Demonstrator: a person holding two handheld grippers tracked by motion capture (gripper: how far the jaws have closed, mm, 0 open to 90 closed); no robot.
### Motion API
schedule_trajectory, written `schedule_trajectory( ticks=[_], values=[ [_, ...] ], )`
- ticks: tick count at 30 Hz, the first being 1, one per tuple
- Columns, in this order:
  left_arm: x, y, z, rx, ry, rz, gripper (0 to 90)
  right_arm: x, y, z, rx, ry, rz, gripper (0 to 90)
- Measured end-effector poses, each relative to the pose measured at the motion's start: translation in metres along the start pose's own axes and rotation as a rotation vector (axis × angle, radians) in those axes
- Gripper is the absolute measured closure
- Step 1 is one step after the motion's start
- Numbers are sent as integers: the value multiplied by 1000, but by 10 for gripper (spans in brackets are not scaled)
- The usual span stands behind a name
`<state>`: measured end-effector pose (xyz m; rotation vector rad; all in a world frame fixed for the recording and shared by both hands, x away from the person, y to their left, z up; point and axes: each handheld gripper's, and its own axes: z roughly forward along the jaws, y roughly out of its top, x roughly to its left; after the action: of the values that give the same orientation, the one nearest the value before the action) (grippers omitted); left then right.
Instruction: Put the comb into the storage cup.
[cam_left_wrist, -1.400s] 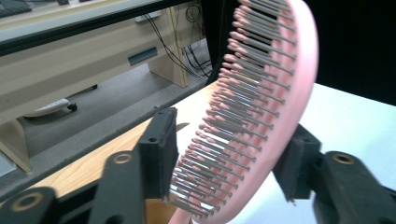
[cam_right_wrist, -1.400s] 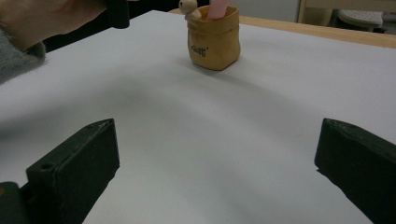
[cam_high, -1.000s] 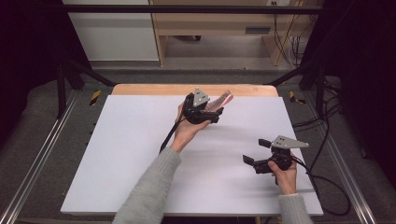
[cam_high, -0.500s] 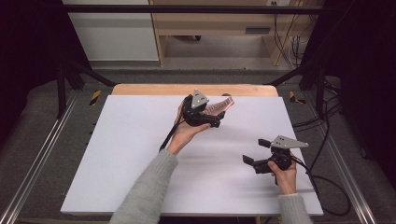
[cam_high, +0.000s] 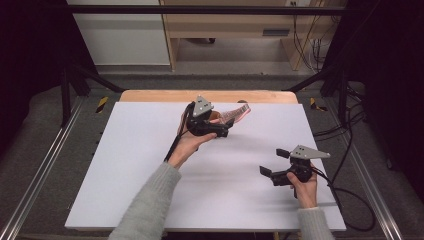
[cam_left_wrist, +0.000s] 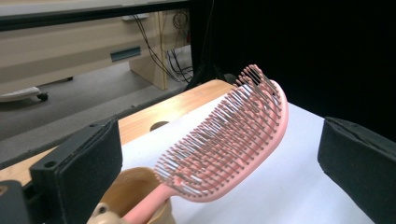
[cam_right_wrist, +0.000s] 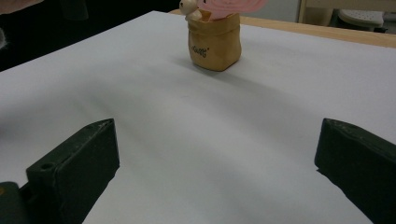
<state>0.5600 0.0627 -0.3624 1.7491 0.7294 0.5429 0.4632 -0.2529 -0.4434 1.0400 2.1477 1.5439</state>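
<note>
Hairbrush (cam_left_wrist: 233, 140) leans up-right from holder (cam_right_wrist: 215, 42); both tongs (cam_left_wrist: 219, 154) (cam_right_wrist: 217, 163) apart.

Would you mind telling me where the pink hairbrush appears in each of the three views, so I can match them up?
High view: the pink hairbrush is at the table's far middle, just right of the left gripper.
Left gripper view: it runs from bottom centre to upper right, bristles up.
Right gripper view: top centre, cut by the edge.
Shared landmark: the tan pot that holds the handle, also bottom left of centre in the left gripper view.
</note>
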Motion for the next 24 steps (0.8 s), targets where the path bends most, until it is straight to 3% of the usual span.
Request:
schedule_trajectory(
  ticks=[12,24],
  values=[
    [16,-1,-42,-23,-16,-13,0,0,0,0,3,-2,-1,5],
    [37,-13,-89,-28,6,-17,0,0,-1,1,7,-4,0,5]
  ],
)
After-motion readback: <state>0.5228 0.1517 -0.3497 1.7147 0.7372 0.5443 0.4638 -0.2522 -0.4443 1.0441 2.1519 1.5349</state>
